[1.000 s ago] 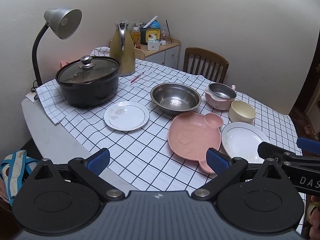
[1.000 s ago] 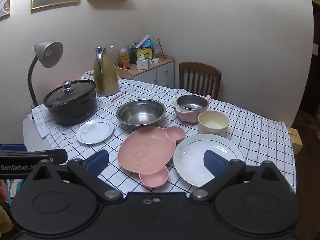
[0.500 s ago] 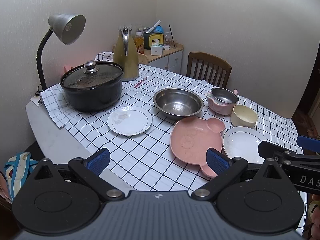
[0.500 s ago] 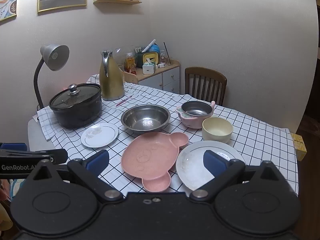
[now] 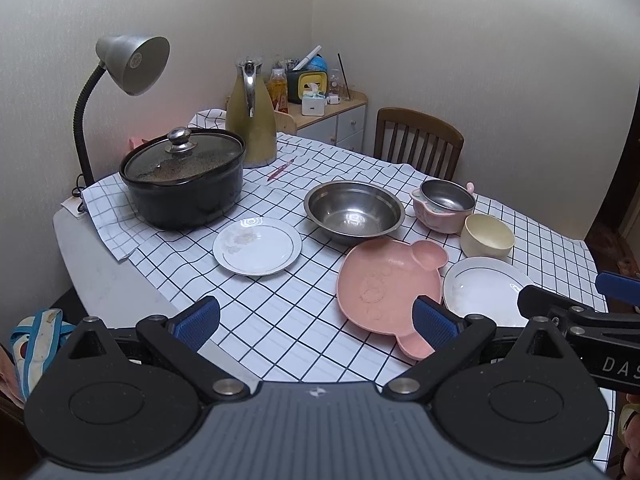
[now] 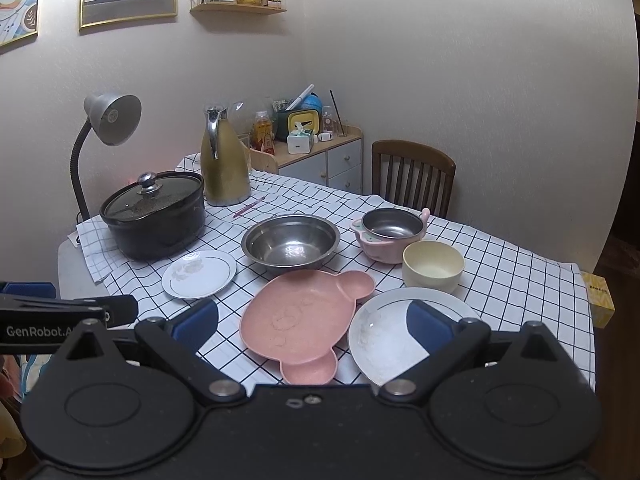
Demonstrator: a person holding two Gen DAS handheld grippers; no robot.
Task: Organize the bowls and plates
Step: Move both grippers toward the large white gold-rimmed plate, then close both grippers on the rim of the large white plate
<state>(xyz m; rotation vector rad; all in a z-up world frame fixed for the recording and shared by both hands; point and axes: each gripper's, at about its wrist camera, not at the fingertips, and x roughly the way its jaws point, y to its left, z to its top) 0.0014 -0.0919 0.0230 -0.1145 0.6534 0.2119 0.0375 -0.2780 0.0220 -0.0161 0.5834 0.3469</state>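
both tools (image 5: 316,316) wide, above table (image 5: 100,280)

Each black gripper (image 5: 316,318) (image 6: 312,326) has blue ribbed finger pads (image 5: 198,320), silver pivot screws and white lettering.

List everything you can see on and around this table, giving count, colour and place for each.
plates: 2, white, one front left, one front right
bear-shaped plate: 1, pink, between the white plates
steel bowl: 1, silver, table centre
pink bowl: 1, steel-lined, right rear
cream bowl: 1, beside the pink bowl
lidded pot: 1, black, left rear
jug: 1, gold, behind the pot
lamp: 1, grey, far left
chair: 1, brown, far side
left hand-held gripper: open
right hand-held gripper: open
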